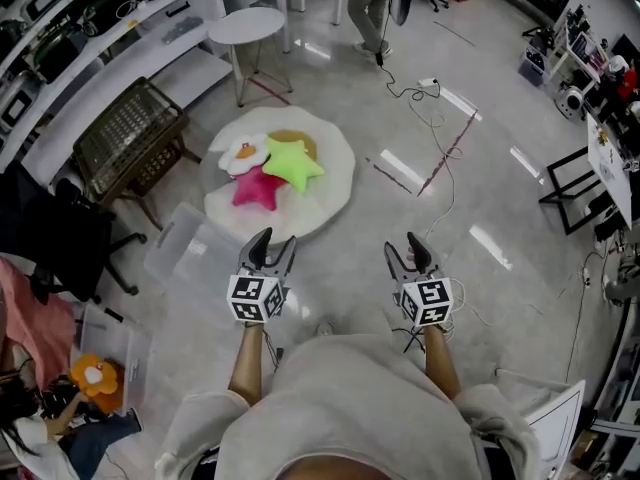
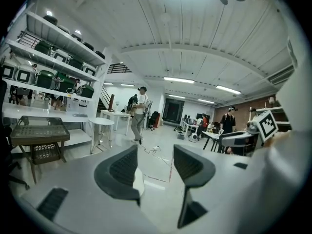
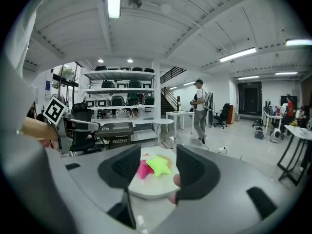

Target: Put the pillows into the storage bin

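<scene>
Finding: the task has not started, as far as I can judge. The white round mat [image 1: 325, 196] lies on the floor ahead of the operator, and all the pillows I can count are on it. The clear storage bin [image 1: 178, 250] stands on the floor just beside the mat's near-left edge; through its walls I see nothing inside. On the mat, the green star pillow [image 1: 293, 163] rests partly over the pink star pillow [image 1: 256, 189], with the white flower pillow [image 1: 245, 153] touching both. A tan round patch under the green star may be a fourth pillow or part of the mat; I cannot tell which. The left gripper [image 1: 270, 252] is held short of the mat, near the bin, jaws apart with only floor between them. The right gripper [image 1: 411, 254] is likewise unloaded, jaws parted and aimed at the star pillows from a distance. Remaining: every pillow is yet to be picked up and placed in the bin.
</scene>
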Demonstrator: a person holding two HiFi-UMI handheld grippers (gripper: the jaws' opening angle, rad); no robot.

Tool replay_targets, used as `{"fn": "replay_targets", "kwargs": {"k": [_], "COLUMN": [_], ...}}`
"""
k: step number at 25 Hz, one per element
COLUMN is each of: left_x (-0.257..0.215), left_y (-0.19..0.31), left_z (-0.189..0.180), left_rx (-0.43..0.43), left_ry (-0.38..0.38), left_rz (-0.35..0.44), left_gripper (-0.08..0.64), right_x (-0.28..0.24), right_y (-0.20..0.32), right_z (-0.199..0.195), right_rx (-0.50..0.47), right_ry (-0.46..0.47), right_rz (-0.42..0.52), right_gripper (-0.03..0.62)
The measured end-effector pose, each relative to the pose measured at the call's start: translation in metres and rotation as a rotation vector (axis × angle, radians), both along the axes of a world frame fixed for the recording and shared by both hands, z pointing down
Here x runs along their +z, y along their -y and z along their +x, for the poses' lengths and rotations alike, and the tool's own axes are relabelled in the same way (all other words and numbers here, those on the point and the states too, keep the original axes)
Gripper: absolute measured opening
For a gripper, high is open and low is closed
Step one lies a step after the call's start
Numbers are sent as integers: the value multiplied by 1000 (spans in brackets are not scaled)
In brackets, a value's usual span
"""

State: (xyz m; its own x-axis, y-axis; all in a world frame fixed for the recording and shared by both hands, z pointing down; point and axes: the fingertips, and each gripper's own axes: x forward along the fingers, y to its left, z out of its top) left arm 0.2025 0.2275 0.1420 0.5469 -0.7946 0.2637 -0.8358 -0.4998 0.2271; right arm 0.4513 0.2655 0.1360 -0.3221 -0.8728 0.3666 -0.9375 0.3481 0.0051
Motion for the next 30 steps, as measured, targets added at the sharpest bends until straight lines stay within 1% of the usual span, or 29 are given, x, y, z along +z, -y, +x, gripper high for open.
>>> {"fn": "replay_targets", "kwargs": {"k": [7, 14, 19, 25, 30], "left_x": [15, 20, 27, 19, 22], "left_y": [36, 99, 169, 268, 338], "left_z": [-7, 6, 21, 41, 54], "left_rx": [-15, -38, -72, -117, -153], "left_ry": [12, 30, 44, 58, 70], "left_rz": [-18, -18, -34, -40, -58], "left_gripper": [229, 227, 225, 225, 225], "right_x": [17, 32, 48, 49, 47], "right_y": [39, 105, 182, 295, 381], "right_z": [-3, 9, 22, 37, 45], "right_rx": [-4, -33, -68, -125, -178], "right_ry": [14, 35, 52, 70, 75], "right_rz": [-21, -34, -60, -76, -73], "right_gripper": [210, 210, 210, 209, 209]}}
